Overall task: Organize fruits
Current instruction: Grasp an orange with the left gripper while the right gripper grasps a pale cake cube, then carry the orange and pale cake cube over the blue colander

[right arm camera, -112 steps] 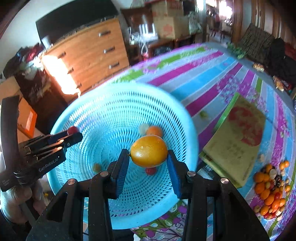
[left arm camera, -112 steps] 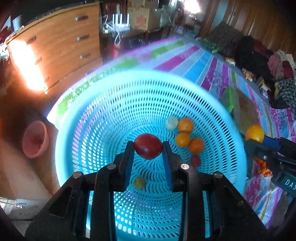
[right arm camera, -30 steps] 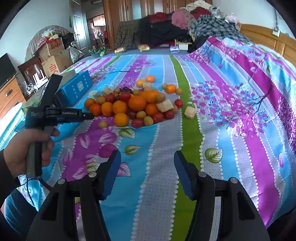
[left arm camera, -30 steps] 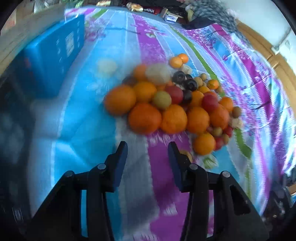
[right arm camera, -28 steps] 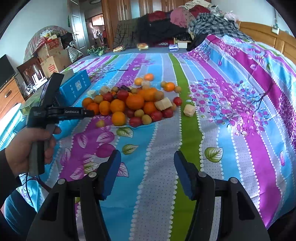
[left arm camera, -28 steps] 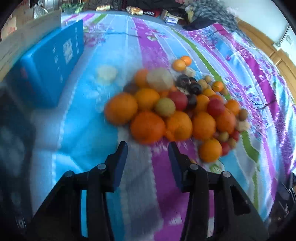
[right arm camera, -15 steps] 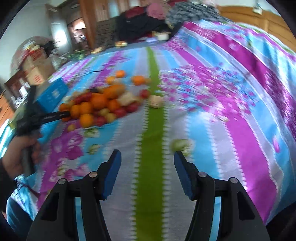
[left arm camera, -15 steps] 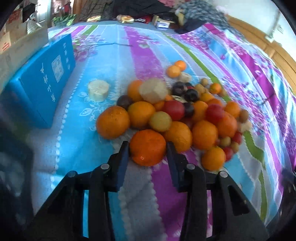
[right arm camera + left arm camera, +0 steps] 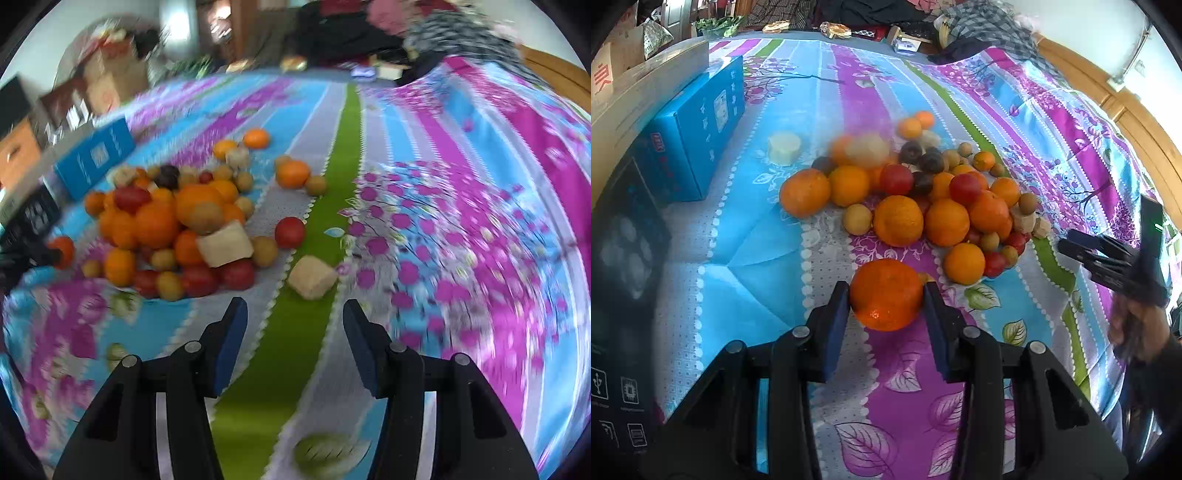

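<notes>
- Since a second ago the left gripper has gone from hovering empty short of the fruit pile to clamping the front orange; both blue pads press its sides, and it now sits clear of the heap, which looks lifted (not certain).
- Right gripper has swung in toward the pile's near edge; a second ago it was well back over the bedspread. Jaws are closing but nothing is between them, so empty for now.
- Closest things ahead of the right gripper: a tan cube on the green stripe and a red fruit just beyond it (view blurred, hard to say which is the target).
- Rest of the pile lies on the bedspread beside a blue box.
- Meaning for the task: one fruit secured on the left, ready to carry off; right side is about to pick its own.
- Basket is not in view in either camera now.
- Risk: orange is round, held only at its sides, could roll out if swung fast.
</notes>
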A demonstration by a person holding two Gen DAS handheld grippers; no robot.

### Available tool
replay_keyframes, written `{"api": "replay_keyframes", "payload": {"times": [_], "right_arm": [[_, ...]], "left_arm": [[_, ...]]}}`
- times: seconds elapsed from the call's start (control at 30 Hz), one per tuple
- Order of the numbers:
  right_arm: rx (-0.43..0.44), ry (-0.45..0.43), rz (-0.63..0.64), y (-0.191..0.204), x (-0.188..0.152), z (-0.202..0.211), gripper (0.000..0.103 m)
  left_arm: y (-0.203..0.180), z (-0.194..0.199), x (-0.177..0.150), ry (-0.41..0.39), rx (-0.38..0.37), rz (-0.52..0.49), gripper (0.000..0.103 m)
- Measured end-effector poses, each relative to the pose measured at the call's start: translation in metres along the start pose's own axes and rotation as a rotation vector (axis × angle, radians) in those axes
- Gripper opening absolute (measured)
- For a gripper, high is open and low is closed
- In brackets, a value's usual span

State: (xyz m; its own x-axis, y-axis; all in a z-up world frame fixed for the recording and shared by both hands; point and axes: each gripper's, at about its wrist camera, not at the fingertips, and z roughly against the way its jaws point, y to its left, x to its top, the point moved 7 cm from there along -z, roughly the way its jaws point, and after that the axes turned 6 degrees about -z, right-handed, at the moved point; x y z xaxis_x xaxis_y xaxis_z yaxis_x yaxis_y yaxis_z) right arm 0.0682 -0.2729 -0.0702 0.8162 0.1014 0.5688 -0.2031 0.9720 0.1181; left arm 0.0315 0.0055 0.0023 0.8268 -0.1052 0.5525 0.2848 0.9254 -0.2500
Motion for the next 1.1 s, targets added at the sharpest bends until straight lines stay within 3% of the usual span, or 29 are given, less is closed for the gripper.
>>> {"api": "replay_keyframes", "payload": {"times": [0.23, 0.4, 0.63, 0.83, 1.0, 1.1], "right_arm": [[0.047, 0.067, 0.106, -0.013, 0.009, -0.034, 0.058], [0.093, 0.105, 0.148, -0.008, 0.008, -0.048, 0.044], [0.072, 0.056, 0.059, -0.013, 0.006, -0.038, 0.039], [-0.067, -0.083, -0.069, 0.004, 0.016, 0.03, 0.039], [-0.064, -0.194, -0.182, 0.048, 0.031, 0.098, 0.039], [-0.049, -0.232, -0.176, 0.081, 0.041, 0.124, 0.039]], "left_arm": [[-0.003, -0.004, 0.006, 0.012, -0.013, 0.011, 0.041], [-0.006, -0.004, 0.01, 0.013, -0.017, 0.005, 0.041], [-0.011, 0.002, 0.014, 0.002, -0.015, -0.006, 0.041], [-0.014, 0.038, 0.028, -0.068, 0.057, -0.036, 0.041], [-0.012, 0.085, 0.04, -0.146, 0.132, -0.044, 0.041], [-0.01, 0.119, 0.046, -0.196, 0.18, -0.047, 0.041]]}}
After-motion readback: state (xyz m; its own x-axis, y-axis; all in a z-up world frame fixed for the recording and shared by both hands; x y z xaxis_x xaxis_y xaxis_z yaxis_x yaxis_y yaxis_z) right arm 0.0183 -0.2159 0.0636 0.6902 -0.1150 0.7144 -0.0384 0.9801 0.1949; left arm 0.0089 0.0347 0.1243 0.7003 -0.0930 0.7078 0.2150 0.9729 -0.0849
